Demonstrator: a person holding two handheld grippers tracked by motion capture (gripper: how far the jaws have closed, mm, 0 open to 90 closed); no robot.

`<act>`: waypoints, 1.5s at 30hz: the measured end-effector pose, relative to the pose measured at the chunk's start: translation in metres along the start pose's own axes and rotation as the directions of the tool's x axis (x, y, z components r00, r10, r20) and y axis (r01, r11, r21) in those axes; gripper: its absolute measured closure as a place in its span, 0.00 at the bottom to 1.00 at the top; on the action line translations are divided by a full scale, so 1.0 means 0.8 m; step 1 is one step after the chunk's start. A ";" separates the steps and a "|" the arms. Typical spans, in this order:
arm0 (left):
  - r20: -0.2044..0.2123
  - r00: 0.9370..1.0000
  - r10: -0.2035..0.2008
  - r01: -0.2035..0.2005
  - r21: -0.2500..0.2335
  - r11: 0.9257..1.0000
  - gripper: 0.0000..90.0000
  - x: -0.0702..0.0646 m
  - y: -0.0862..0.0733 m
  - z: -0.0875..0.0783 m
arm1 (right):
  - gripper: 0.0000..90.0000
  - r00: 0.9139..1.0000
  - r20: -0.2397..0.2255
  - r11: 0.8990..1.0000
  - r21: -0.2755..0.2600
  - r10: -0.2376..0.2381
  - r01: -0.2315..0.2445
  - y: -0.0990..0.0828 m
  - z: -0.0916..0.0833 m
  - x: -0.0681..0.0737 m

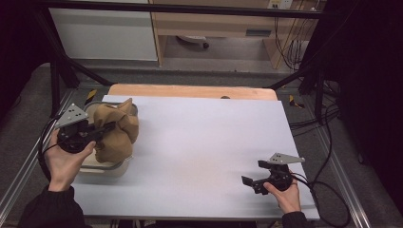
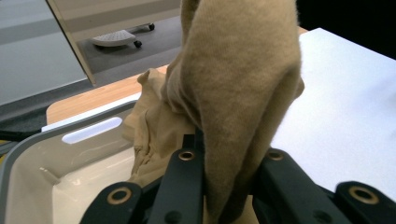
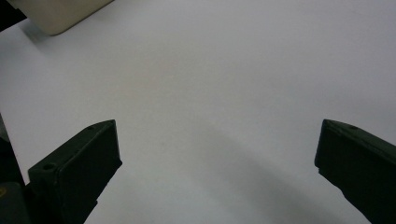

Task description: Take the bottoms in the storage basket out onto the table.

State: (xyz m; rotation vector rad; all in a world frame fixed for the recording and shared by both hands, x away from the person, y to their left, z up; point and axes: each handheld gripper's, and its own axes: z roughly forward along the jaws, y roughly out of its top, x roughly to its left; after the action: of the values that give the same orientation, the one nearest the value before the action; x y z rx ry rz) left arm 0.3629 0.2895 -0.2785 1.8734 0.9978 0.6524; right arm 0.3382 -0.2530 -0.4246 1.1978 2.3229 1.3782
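Left gripper (image 2: 219, 186) clamped on tan fleecy cloth (image 2: 238, 93); cloth lifted, bulk draped in front of jaws, tail trailing into pale grey plastic tub (image 2: 28, 154) beneath. Extraction judged partly done; laying on white table (image 1: 199, 142) left. Right gripper (image 1: 259, 183) spread, nothing between jaws.

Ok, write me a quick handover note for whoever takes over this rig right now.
Left tool: shut on the tan cloth, holding a fold of it up over the bin at the table's left edge.
Right tool: open, nothing in it, low over the white table near the right front.
Done: the cloth is gripped.
Left: most of the cloth sits in or over the bin; probably carry it to the open table.
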 end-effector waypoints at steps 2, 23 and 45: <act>0.004 1.000 0.002 -0.002 0.000 1.000 0.93 -0.002 0.001 0.002 | 0.01 1.000 0.000 1.000 -0.002 0.002 -0.002 0.000 0.000 0.000; 0.035 0.999 0.026 -0.027 0.002 1.000 0.93 -0.023 0.010 0.017 | 0.01 1.000 -0.001 1.000 0.002 -0.001 0.001 0.000 0.000 0.000; 0.088 0.995 0.054 -0.054 0.003 0.999 0.93 -0.047 0.022 0.036 | 0.01 1.000 -0.001 1.000 -0.001 0.001 -0.001 0.000 0.000 0.000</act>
State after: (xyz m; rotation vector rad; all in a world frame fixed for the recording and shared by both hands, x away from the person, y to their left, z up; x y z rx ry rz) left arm 0.3710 0.2398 -0.2778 1.9223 0.8957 0.5944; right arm 0.3381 -0.2531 -0.4245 1.1988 2.3221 1.3806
